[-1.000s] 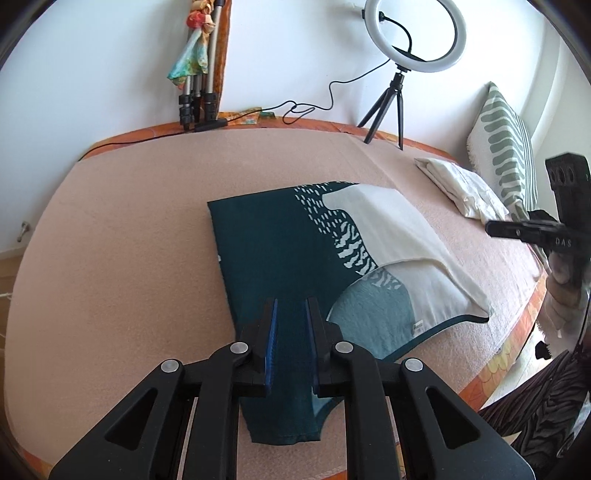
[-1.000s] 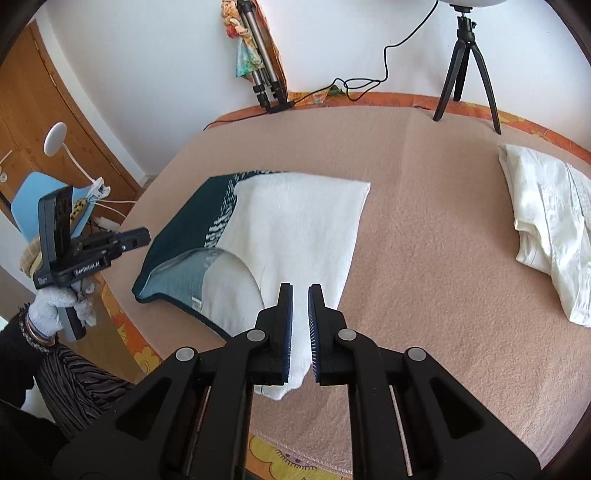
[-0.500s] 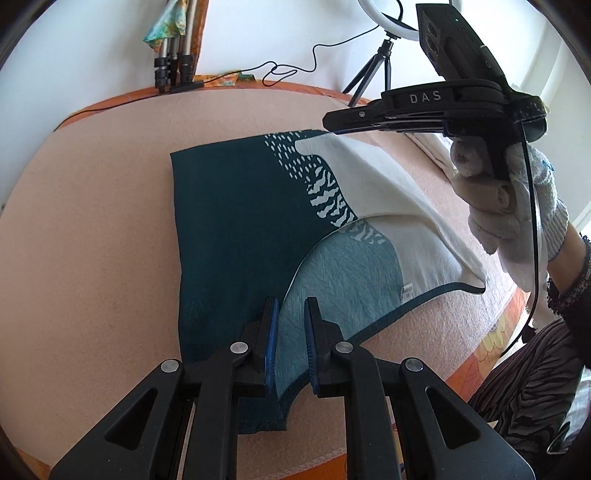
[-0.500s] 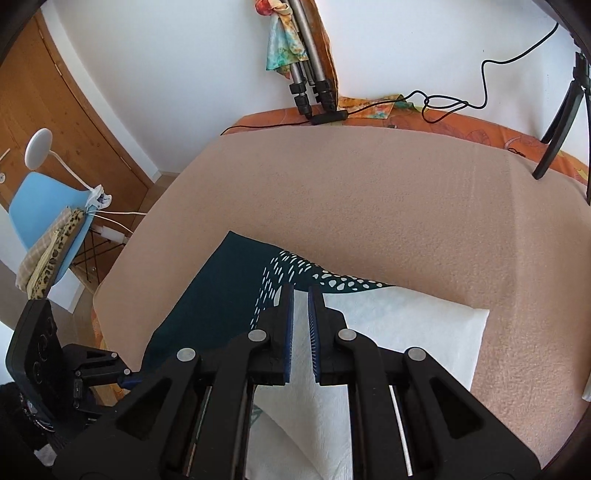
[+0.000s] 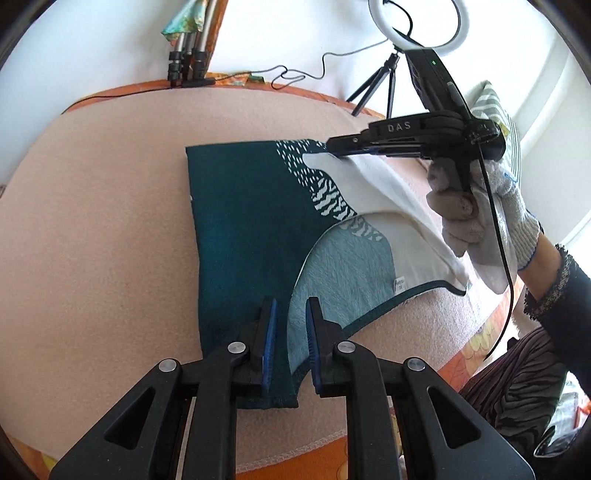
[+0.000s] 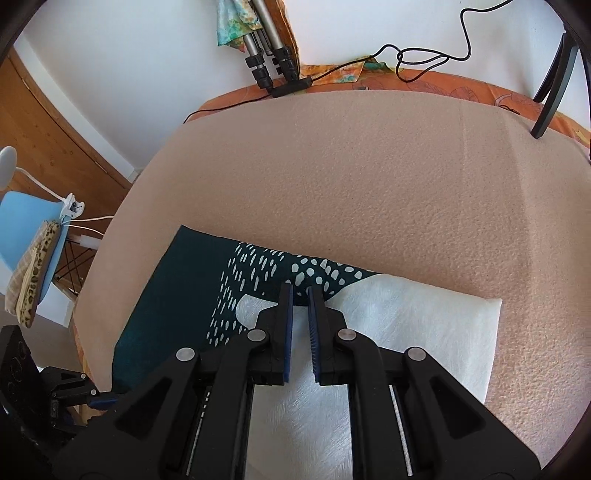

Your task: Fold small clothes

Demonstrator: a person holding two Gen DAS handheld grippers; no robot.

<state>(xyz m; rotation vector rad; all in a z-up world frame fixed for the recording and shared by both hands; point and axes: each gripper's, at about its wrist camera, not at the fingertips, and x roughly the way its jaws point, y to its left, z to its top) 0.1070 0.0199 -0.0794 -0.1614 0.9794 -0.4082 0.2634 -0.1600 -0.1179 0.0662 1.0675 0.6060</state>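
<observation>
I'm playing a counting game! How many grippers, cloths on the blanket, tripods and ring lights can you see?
Grippers: 2 (left gripper, right gripper)
Cloths: 1 (teal and white cloth)
Tripods: 2 (folded tripod, black tripod)
Ring lights: 1 (ring light)
Total: 6

Teal-and-white patterned cloth (image 5: 251, 229) lies flat on a peach blanket (image 5: 99, 229). Left gripper (image 5: 290, 314) over the cloth's near edge; jaws have just been opening, a gap between the blue pads, fabric beneath. Right gripper (image 5: 332, 146), in a gloved hand (image 5: 476, 210), tips at the cloth's far white corner, jaws nearly together. Ring light (image 5: 417, 22) on a tripod behind.
</observation>
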